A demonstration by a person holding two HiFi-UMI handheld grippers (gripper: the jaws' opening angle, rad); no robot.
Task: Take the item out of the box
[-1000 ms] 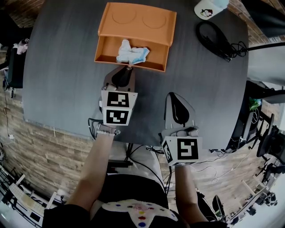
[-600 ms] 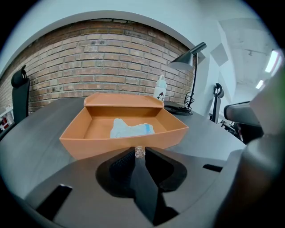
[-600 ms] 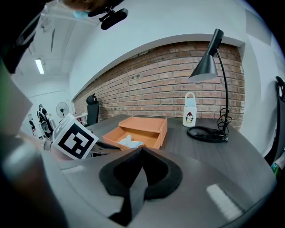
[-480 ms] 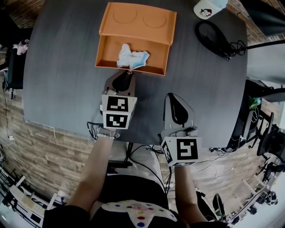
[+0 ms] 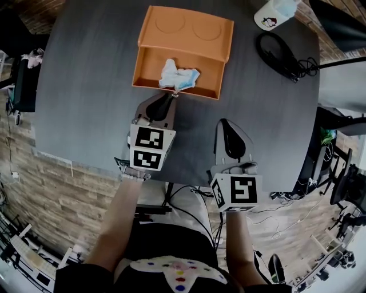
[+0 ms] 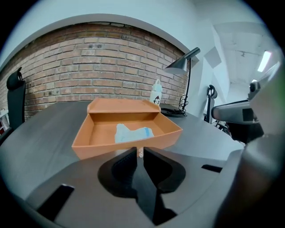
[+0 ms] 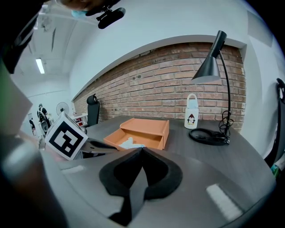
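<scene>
An orange box (image 5: 146, 62) stands open on the dark round table, its lid (image 5: 189, 27) folded back. A crumpled white and blue item (image 5: 178, 76) lies inside it, also seen in the left gripper view as the item (image 6: 131, 133) behind the box's front wall (image 6: 107, 147). My left gripper (image 5: 171, 97) sits just before that front wall, outside the box; its jaws are closing to a narrow gap (image 6: 139, 152), with a tiny pale speck in it that I cannot identify. My right gripper (image 5: 230, 123) hovers over bare table nearer the person, shut and empty (image 7: 141, 149).
A white penguin-print bottle (image 5: 273, 11) and a coiled black cable (image 5: 280, 51) lie at the far right. A black desk lamp (image 7: 213, 62) stands behind them. The table's near edge (image 5: 86, 161) runs under both forearms.
The left gripper's jaws have narrowed while it stays at the box's front wall. The head view has shifted slightly. The right gripper has not moved.
</scene>
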